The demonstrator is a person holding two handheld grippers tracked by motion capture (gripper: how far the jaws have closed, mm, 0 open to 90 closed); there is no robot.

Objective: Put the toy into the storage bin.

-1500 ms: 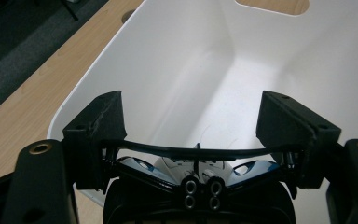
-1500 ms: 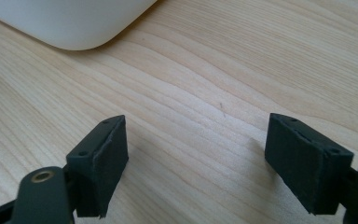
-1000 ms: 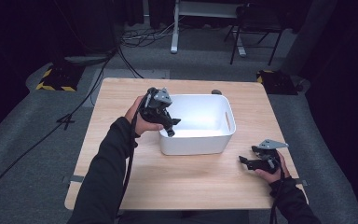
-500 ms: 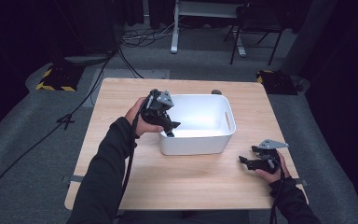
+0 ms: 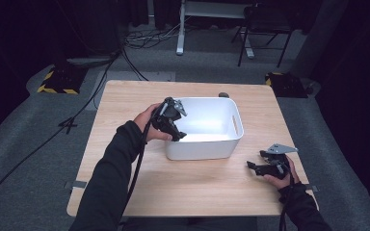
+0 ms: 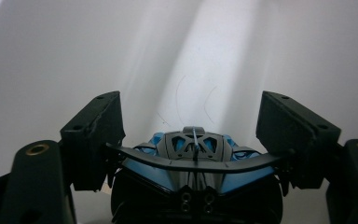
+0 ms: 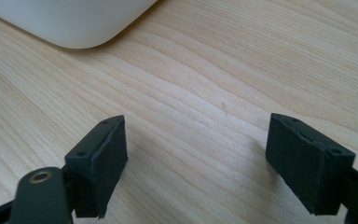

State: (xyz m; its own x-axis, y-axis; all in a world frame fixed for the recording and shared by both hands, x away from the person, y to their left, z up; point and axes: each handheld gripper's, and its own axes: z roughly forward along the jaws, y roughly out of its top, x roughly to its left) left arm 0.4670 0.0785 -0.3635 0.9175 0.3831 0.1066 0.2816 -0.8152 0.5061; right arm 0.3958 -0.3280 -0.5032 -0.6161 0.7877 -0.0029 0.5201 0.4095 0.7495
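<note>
A blue and black toy car [image 6: 195, 161] sits between the jaws of the left gripper [image 6: 193, 140], inside the white bin [image 5: 234, 126], low against its pale inner wall. The jaws have just been opening a little; the pads [image 6: 95, 135] seem to stand just off the car's sides rather than press on it, though the contact is hard to make out. In the high view the left gripper [image 5: 177, 136] reaches over the bin's left rim. The bin rests on the wooden table [image 5: 125, 106]. Well apart, near the table's right edge, the right gripper [image 5: 251, 165] lies low with its jaws wide apart and nothing between them
</note>
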